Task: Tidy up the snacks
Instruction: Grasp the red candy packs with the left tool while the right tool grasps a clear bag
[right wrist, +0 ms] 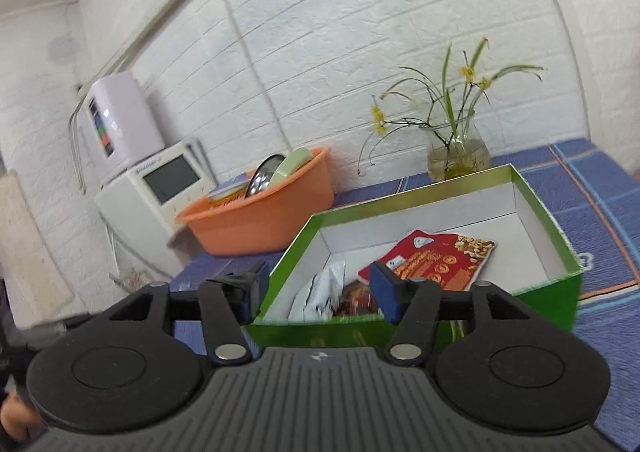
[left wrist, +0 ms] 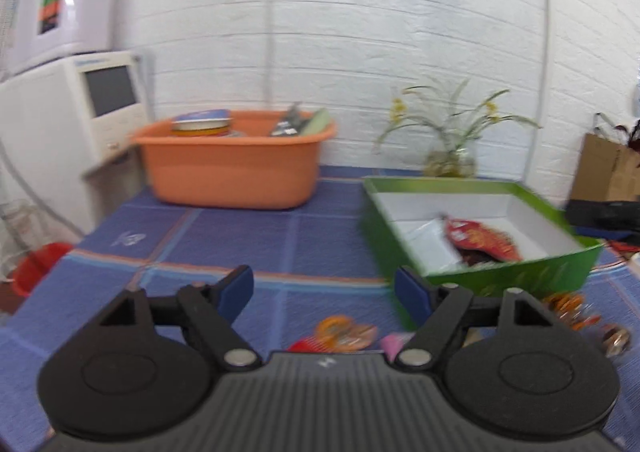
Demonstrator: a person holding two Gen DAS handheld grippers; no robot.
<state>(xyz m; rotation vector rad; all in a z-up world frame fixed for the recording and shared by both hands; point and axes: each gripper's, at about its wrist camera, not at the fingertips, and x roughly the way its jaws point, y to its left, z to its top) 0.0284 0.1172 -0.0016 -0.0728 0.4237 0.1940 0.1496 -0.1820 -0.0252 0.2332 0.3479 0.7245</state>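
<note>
Tablecloth [left wrist: 240, 236], blue with a checked pattern, lies bare across the middle of the left wrist view, giving open room between the orange basin [left wrist: 236, 164] at the back against the white brick wall [left wrist: 360, 32] and the left gripper [left wrist: 324, 292] in front. The left gripper's jaws stand wide apart with nothing between them, above the cloth. To its right sits the green box [left wrist: 560, 268], white inside, its near corner just beside the right blue pad; within lie a red snack packet [left wrist: 480, 240] and a whitish packet [left wrist: 428, 248]. Loose snacks remain on the cloth near the gripper: an orange-printed packet [left wrist: 344, 332] just ahead of its body and more orange wrappers [left wrist: 568, 304] by the box's near wall. The right wrist view looks into the same green box [right wrist: 560, 244] from closer and shows the red snack packet [right wrist: 440, 260] flat on the floor, printed with nuts, and a crumpled white packet [right wrist: 320, 292] at the near wall, plus a dark one beside it, too blurred to identify. The right gripper [right wrist: 316, 292] is also spread wide and empty, its pads astride the box's near left corner. A glass vase of yellow flowers [right wrist: 456, 152] stands behind the box, and a white appliance with a screen [right wrist: 160, 188] stands beside the orange basin [right wrist: 260, 220].
</note>
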